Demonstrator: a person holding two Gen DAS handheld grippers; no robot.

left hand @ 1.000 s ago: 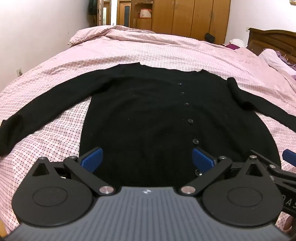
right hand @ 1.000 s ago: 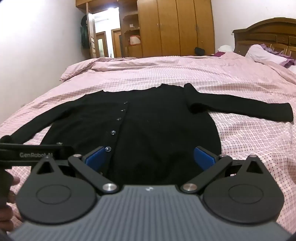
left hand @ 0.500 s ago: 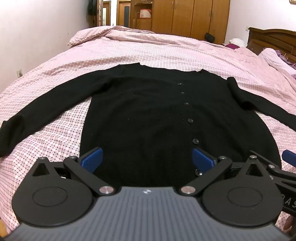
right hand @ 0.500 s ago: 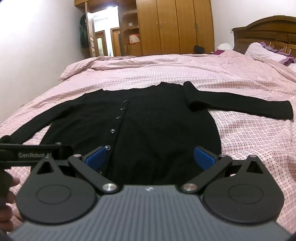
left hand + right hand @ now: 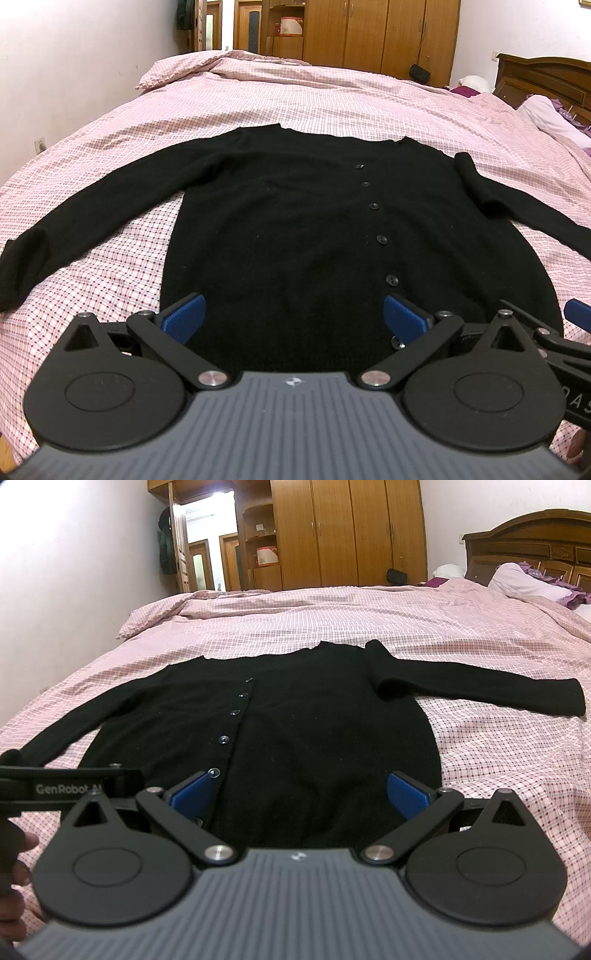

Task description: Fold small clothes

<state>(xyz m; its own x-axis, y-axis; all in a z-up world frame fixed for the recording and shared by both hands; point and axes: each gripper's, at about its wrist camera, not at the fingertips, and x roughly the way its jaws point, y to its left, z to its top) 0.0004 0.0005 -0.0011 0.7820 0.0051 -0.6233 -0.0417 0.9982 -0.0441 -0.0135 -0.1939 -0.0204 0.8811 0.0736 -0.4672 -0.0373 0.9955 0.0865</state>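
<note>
- Pink checked bedding (image 5: 332, 103) covers a wide bed and fills most of both views; wooden wardrobes (image 5: 351, 531) stand against the far wall at the top of the frame, and a carved wooden headboard (image 5: 532, 550) sits at the upper right with a white pillow (image 5: 524, 579) below it.
- A black cardigan (image 5: 295, 229) lies flat and face up in the middle of the bed, its hem toward the cameras and its neckline toward the wardrobes.
- A row of dark buttons (image 5: 380, 240) runs down its front; in the left wrist view the row is right of centre, in the right wrist view it is left of centre.
- Both sleeves are spread outward. One sleeve reaches the left edge of the left wrist view, its cuff (image 5: 18, 266) resting on the bedding; the other stretches to the right in the right wrist view, ending at a cuff (image 5: 565, 698) at the right of the frame.
- The left tool (image 5: 293, 319) sits at the bottom centre of its view, blue pads wide apart, above the cardigan's hem and clamping nothing.
- The right tool (image 5: 298, 794) is likewise spread wide, over the hem, with nothing between its pads.
- At the lower left of the right wrist view the other tool's black body shows, labelled "GenRobot", with a person's fingers (image 5: 22, 849) below it.
</note>
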